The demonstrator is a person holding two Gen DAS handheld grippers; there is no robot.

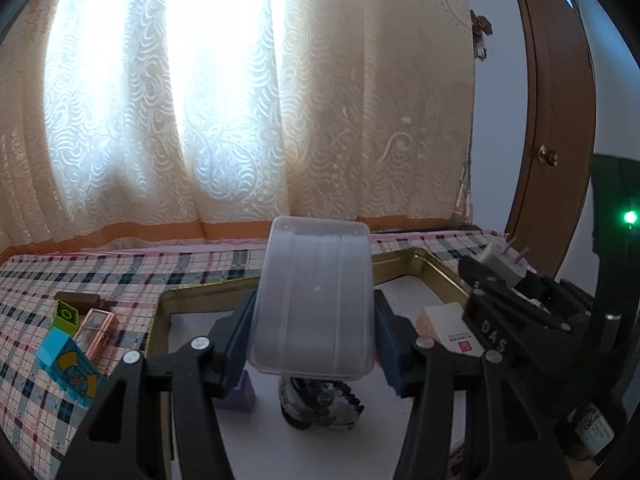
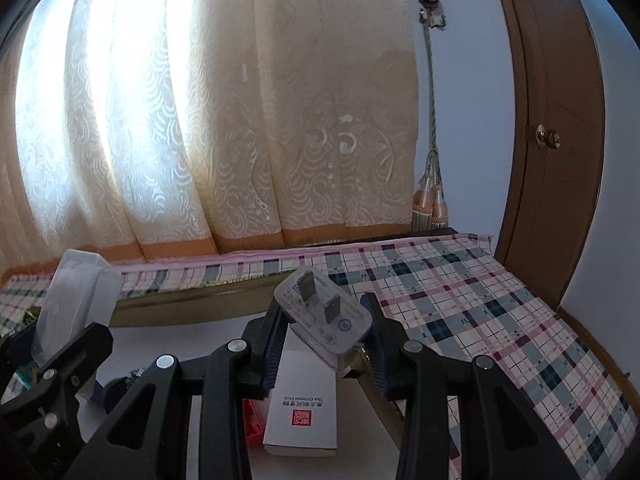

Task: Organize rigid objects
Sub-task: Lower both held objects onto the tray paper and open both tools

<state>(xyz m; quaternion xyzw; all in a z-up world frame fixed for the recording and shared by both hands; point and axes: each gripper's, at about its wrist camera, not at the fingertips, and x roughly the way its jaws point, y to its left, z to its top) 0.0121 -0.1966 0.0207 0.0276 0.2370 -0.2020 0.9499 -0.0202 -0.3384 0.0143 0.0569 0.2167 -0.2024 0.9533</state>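
Note:
My left gripper is shut on a clear ribbed plastic box, held above a gold-rimmed tray with a white floor. My right gripper is shut on a white plug adapter, prongs up, above the tray's right rim. In the tray lie a white card box with a red seal, a red piece, a purple block and a dark speckled object. The right gripper with the adapter shows in the left wrist view; the clear box shows in the right wrist view.
On the plaid cloth left of the tray lie a blue box, a green block, a peach clear-lidded case and a brown stick. Curtains hang behind; a wooden door stands right.

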